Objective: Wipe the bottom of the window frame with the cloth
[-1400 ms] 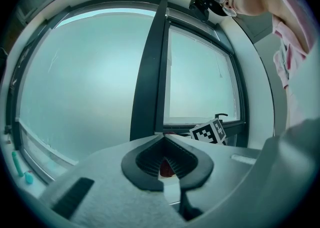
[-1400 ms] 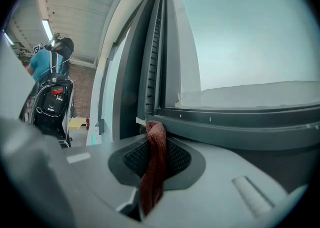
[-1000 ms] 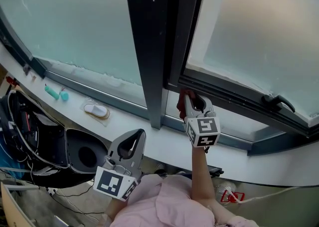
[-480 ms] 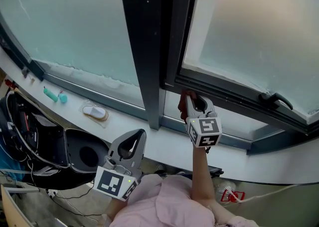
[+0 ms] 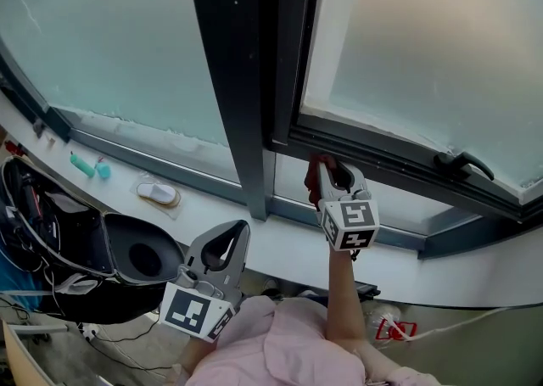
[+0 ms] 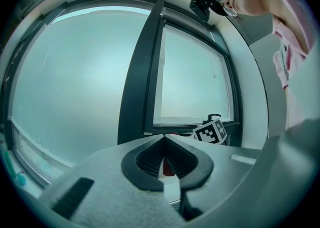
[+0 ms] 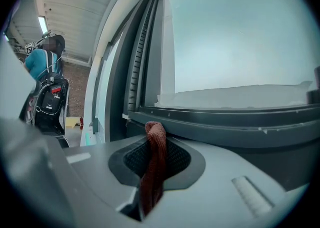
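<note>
Right fingers (image 7: 176,161) on red cloth (image 7: 156,164)

Soft, even daylight comes through the frosted pale-green glass panes (image 5: 110,45), bright and milky. The dark grey metal window frame (image 5: 229,79) reads almost as a silhouette against it. Both gripper views bulge and go black at the corners. The grey plastic left claw (image 6: 162,142) looks soft near the lens.
</note>
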### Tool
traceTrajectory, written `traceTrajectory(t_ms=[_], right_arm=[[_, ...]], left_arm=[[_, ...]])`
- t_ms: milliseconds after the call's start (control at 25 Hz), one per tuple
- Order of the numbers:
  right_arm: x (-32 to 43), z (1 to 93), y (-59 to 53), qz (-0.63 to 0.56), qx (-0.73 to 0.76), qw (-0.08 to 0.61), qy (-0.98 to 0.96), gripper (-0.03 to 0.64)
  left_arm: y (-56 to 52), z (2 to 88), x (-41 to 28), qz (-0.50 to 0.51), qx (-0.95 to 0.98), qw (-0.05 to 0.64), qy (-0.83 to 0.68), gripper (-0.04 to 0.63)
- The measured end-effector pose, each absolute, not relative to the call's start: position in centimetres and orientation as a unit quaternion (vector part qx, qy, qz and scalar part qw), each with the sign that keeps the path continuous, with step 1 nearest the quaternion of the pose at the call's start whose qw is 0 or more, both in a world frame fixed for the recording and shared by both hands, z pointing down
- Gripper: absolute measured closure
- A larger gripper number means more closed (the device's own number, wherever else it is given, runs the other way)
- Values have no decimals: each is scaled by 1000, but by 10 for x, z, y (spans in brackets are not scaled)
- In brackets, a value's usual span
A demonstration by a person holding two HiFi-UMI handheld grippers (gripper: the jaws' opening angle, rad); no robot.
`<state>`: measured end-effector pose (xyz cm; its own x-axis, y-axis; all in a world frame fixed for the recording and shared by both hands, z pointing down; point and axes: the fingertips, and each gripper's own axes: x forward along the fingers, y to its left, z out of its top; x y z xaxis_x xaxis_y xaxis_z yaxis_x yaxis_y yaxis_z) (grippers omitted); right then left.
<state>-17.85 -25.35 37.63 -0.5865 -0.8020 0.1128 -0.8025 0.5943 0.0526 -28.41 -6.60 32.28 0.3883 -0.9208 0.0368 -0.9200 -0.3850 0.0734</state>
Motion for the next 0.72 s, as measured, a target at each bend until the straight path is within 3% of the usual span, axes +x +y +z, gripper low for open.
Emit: traceTrajectory(t_ms=[720], right_arm=[[-147,378,-253,5,466,61,-883,571]], left_arm=[[-66,324,-264,-8,838,43,-543,597]])
